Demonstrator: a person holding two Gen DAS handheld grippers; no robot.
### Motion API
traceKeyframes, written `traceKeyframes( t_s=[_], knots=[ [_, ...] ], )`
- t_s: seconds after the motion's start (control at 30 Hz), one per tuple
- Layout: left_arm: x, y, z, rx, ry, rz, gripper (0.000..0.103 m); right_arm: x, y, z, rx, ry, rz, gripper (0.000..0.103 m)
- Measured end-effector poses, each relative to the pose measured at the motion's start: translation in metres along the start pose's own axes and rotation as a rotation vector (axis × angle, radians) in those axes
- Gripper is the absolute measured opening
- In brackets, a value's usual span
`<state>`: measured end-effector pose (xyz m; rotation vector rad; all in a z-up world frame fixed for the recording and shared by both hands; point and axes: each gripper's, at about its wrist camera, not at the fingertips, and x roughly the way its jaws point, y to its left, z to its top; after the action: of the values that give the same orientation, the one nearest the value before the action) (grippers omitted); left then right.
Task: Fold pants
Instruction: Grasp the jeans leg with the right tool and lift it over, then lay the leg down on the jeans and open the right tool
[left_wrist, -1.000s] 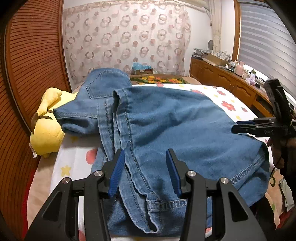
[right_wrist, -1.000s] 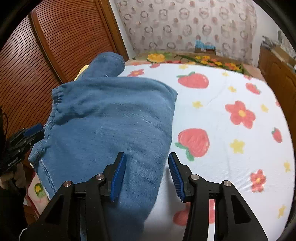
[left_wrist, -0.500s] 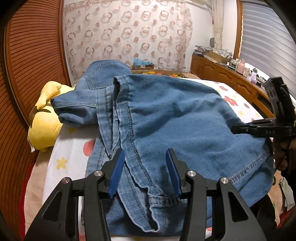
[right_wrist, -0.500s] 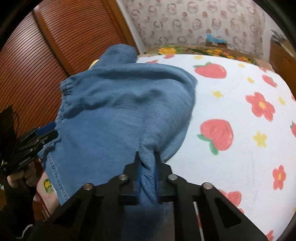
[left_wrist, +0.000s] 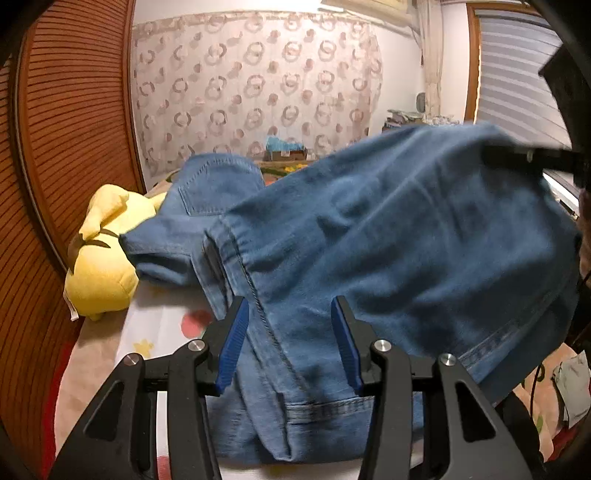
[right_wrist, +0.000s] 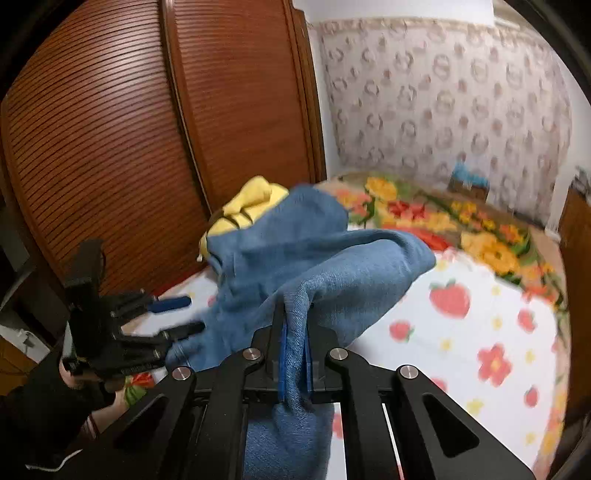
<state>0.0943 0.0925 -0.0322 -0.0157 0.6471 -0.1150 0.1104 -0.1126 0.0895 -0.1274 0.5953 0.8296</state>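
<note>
Right wrist view, blue denim pants (right_wrist: 314, 266) bunched, pinched between fingers (right_wrist: 283, 365)

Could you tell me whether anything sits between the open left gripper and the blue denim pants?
Nothing visible does. The left gripper is open with the blue denim pants directly between and under its fingers. The yellow plush toy lies off to the side, beyond the fabric. The right gripper grips a fold.

We see a yellow plush toy (left_wrist: 101, 266) lying by the brown slatted wardrobe doors (right_wrist: 122, 147), on a bedsheet (right_wrist: 476, 332) printed with strawberries and flowers. A patterned curtain (left_wrist: 255, 92) hangs behind; striped blinds (left_wrist: 517, 96) cover the window.
</note>
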Motion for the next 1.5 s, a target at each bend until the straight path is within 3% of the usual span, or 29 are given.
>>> traceKeyframes(
  t_s=[0.1,0.23,0.37,0.47,0.63,0.8,0.87,0.97,1.07,1.3,1.5],
  knots=[
    [-0.003,0.0,0.003,0.0,-0.007,-0.001,0.047,-0.019,0.001,0.012,-0.019,-0.039,-0.042,0.006],
    [-0.004,-0.004,0.009,0.005,-0.015,-0.01,0.047,-0.039,-0.027,0.001,0.024,-0.043,-0.112,0.004],
    [-0.001,-0.02,0.016,0.024,-0.024,-0.037,0.047,-0.04,-0.071,-0.041,0.076,0.046,-0.237,0.004],
    [0.005,-0.041,0.019,0.051,-0.021,-0.062,0.047,-0.035,-0.104,-0.079,0.152,0.105,-0.28,0.004],
    [0.017,-0.073,0.023,0.09,-0.005,-0.106,0.047,-0.02,-0.128,-0.119,0.256,0.133,-0.28,0.005],
    [0.027,-0.112,0.022,0.132,0.012,-0.166,0.047,-0.006,-0.136,-0.137,0.294,0.173,-0.335,0.017],
    [0.033,-0.123,0.021,0.141,0.032,-0.189,0.047,-0.002,-0.137,-0.131,0.306,0.18,-0.358,0.028],
    [0.041,-0.138,0.014,0.157,0.06,-0.208,0.047,-0.002,-0.132,-0.135,0.316,0.189,-0.363,0.033],
    [0.05,-0.146,0.008,0.172,0.089,-0.213,0.047,-0.007,-0.129,-0.136,0.327,0.186,-0.34,0.041],
    [0.063,-0.142,-0.007,0.169,0.141,-0.187,0.047,-0.018,-0.125,-0.163,0.357,0.216,-0.315,0.048],
    [0.065,-0.14,-0.018,0.164,0.137,-0.189,0.047,-0.025,-0.132,-0.177,0.409,0.204,-0.295,0.052]
  ],
)
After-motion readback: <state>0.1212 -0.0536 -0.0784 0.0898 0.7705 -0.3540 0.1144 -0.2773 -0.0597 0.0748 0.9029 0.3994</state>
